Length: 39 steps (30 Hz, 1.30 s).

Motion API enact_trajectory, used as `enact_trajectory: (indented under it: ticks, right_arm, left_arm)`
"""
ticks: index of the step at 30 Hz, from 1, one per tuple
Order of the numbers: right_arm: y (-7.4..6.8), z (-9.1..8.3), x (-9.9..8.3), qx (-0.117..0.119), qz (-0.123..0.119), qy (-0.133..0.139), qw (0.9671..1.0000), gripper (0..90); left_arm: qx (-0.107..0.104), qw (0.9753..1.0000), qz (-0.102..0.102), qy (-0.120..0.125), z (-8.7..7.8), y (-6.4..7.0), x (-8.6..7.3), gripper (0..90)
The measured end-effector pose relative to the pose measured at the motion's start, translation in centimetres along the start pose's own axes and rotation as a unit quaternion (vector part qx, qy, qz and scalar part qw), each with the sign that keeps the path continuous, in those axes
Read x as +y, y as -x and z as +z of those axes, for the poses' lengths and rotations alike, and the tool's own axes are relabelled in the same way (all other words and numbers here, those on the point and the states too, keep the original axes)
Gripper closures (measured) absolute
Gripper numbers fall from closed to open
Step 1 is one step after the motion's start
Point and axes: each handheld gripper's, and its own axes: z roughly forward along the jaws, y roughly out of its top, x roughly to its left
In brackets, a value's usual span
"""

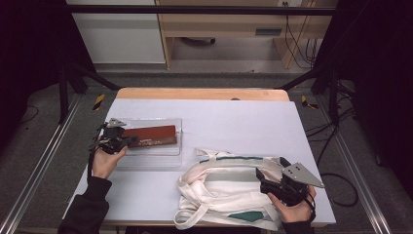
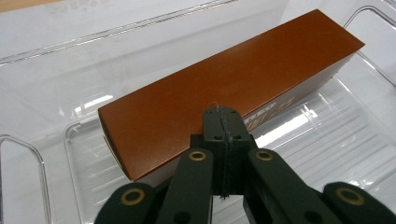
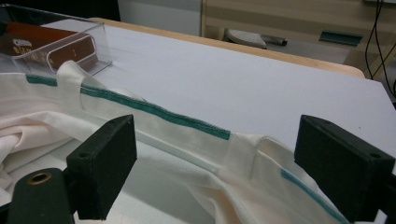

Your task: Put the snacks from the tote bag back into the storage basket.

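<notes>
While the left gripper [image 2: 222, 122] rests closed against the brown box [image 2: 224, 88] in the clear tray [image 2: 56, 154], gripping nothing, the right gripper [image 3: 215, 172] gapes wide over the cloth bag [image 3: 187, 140]. The box looks light and stiff, best pinched across its near long edge. The bag is limp.

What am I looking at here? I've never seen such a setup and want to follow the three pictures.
A person holds a hand-held gripper in each hand at a table. The high view looks down on it; the other two ride on the grippers. On the table lie a clear tray with a brown box in it, and a cloth bag. The left hand-held gripper is shut, over the box, holding nothing. The right hand-held gripper is open at the bag's rim.
</notes>
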Motion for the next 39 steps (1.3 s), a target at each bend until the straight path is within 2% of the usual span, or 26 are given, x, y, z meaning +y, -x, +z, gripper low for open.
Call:
enact_trajectory:
  ticks: [11, 14, 27, 29, 32, 33, 35, 37, 38, 39]
  right_arm:
    - [0.0, 0.0, 0.0, 0.001, -0.001, 0.000, 1.0000, 13.5]
    - [0.0, 0.0, 0.0, 0.001, 0.000, 0.000, 1.0000, 13.4]
    - [0.1, 0.0, 0.0, 0.000, -0.001, 0.001, 1.0000, 13.4]
    - [0.1, -0.1, 0.0, 0.000, -0.001, 0.002, 1.0000, 13.4]
    - [0.2, -0.2, 0.0, -0.001, 0.001, 0.003, 1.0000, 13.1]
    - [0.3, -0.3, 0.0, -0.001, 0.000, 0.004, 1.0000, 13.1]
    - [0.3, -0.3, 0.1, -0.003, 0.002, 0.004, 1.0000, 12.9]
    - [0.6, -0.5, 0.0, -0.006, 0.005, 0.006, 1.0000, 12.2]
    - [0.6, -0.5, 0.0, -0.006, 0.005, 0.006, 1.0000, 12.2]
    - [0.8, -0.5, 0.0, -0.007, 0.006, 0.005, 0.9999, 11.5]
  left_arm:
    - [0.007, 1.0000, 0.000, 0.002, 0.2, -0.2, 0.1, 90.0]
    - [0.018, 0.9998, -0.005, -0.003, 0.2, -0.4, 0.0, 90.0]
    - [0.013, 0.9999, -0.006, 0.000, 0.2, -0.7, -0.2, 89.9]
    - [0.015, 0.9999, -0.003, 0.000, 0.1, -0.5, -0.2, 87.0]
    - [0.015, 0.9999, -0.001, 0.005, -0.2, -0.4, -0.3, 84.0]
    - [0.015, 0.9998, -0.002, 0.016, -0.9, -0.3, -0.3, 82.7]
    - [0.014, 0.9996, 0.000, 0.023, -1.3, -0.2, -0.4, 81.0]
    - [0.012, 0.9990, 0.002, 0.043, -2.5, 0.3, -0.6, 75.6]
    - [0.012, 0.9990, 0.002, 0.043, -2.5, 0.3, -0.6, 74.7]
    - [0.012, 0.9986, 0.005, 0.052, -3.3, 0.6, -0.7, 73.0]
